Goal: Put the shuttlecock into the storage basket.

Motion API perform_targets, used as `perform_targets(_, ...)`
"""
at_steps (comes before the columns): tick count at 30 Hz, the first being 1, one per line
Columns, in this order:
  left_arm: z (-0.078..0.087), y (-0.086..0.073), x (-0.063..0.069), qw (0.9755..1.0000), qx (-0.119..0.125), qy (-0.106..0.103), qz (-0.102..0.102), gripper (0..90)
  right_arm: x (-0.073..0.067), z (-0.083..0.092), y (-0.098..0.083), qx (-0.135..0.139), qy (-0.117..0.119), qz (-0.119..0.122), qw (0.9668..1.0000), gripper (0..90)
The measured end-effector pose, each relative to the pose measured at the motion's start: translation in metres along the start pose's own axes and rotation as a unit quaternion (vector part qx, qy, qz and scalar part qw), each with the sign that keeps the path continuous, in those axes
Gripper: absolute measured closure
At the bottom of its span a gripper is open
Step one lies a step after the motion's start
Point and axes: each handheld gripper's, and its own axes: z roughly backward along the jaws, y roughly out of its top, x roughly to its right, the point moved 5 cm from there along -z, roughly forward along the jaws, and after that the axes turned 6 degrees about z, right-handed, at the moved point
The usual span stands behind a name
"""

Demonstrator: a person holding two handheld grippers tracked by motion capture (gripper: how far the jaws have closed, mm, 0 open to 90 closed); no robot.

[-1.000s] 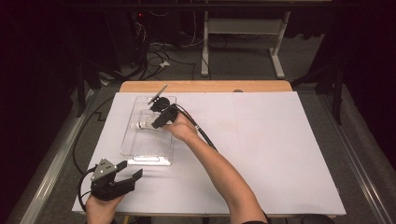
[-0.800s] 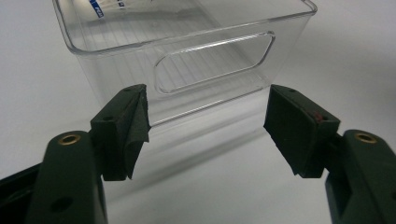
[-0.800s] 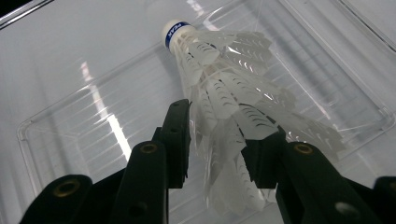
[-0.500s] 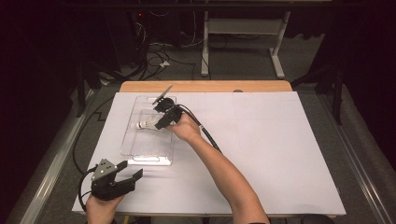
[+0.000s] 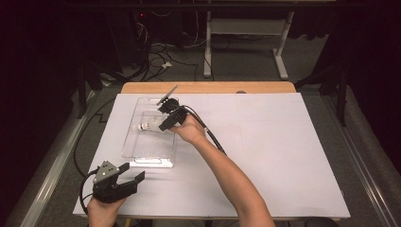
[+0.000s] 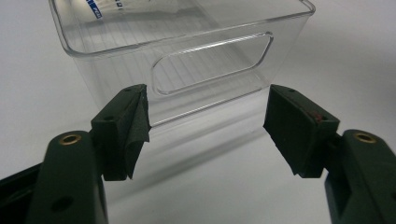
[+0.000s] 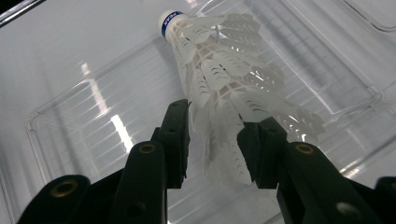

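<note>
Item 1: shuttlecock [image 7: 224, 93], white plastic skirt, white cork w/ blue band. Lies on its side inside the clear bin; cork end points away from the right claw, skirt end toward it. In high view the shuttlecock [image 5: 150, 126] sits in the far half of the bin, cork toward the bin's left wall.

Item 2: clear plastic bin [image 5: 142, 153], rectangular, ribbed floor, cut-out handle in each short end. Stands on the white tabletop [image 5: 283, 156], left of centre, long axis running near to far. Near end w/ handle slot seen close in the left gripper view [image 6: 210, 63].

Item 3: right claw [image 7: 212, 140], held in the person's right hand [image 5: 191, 130], reaching into the bin from its right side. Jaws partly closed, one each side of the skirt's wide end; skirt sits between the pads, which look to touch it. Cable trails back along the forearm.

Item 4: left claw [image 6: 205, 121], in the left hand at the near-left corner of the tabletop [image 5: 127, 182]. Jaws wide apart, nothing between them. Points at the bin's near end, close but not touching.
</note>
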Motion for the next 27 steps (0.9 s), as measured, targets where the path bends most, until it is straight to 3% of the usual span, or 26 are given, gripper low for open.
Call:
perform_targets(14,-0.001,0.0,-0.003,1.0,0.0,0.002,0.005,32.0,0.004,0.02,-0.003,0.023,-0.003,-0.002,0.9997,60.2)
perform_targets(27,-0.002,0.001,-0.004,1.0,-0.002,0.005,0.007,32.0,0.006,0.04,-0.009,0.048,-0.023,0.005,0.9985,59.8)
